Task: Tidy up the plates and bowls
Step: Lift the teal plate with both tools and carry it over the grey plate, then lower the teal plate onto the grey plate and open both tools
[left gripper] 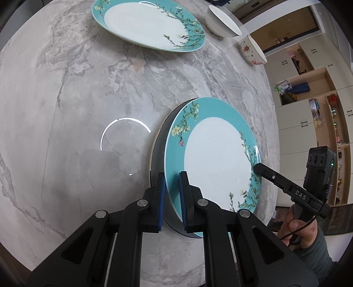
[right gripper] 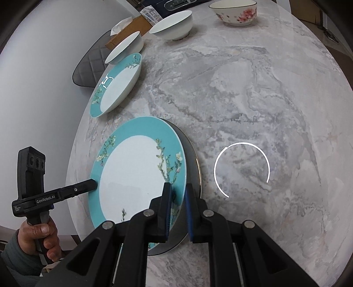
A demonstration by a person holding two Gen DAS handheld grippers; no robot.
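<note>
A teal-rimmed floral plate [left gripper: 216,154] [right gripper: 130,176] is held tilted over a dark grey plate [left gripper: 157,159] [right gripper: 194,163] that lies on the marble table. My left gripper [left gripper: 172,196] straddles the teal plate's near rim, shut on it. My right gripper [right gripper: 177,207] straddles the opposite rim, shut on it; it also shows in the left wrist view [left gripper: 257,168]. The left gripper shows in the right wrist view [right gripper: 93,184]. A second teal plate [left gripper: 145,24] [right gripper: 114,86] lies further off on the table.
A white bowl [left gripper: 220,21] [right gripper: 172,25] and a flowered bowl [left gripper: 252,51] [right gripper: 236,12] stand near the table's [left gripper: 77,88] far edge. Another white bowl [right gripper: 125,47], a tissue box [right gripper: 130,28] and a grey chair [right gripper: 92,64] lie beyond. Cupboards [left gripper: 308,99] stand past the table.
</note>
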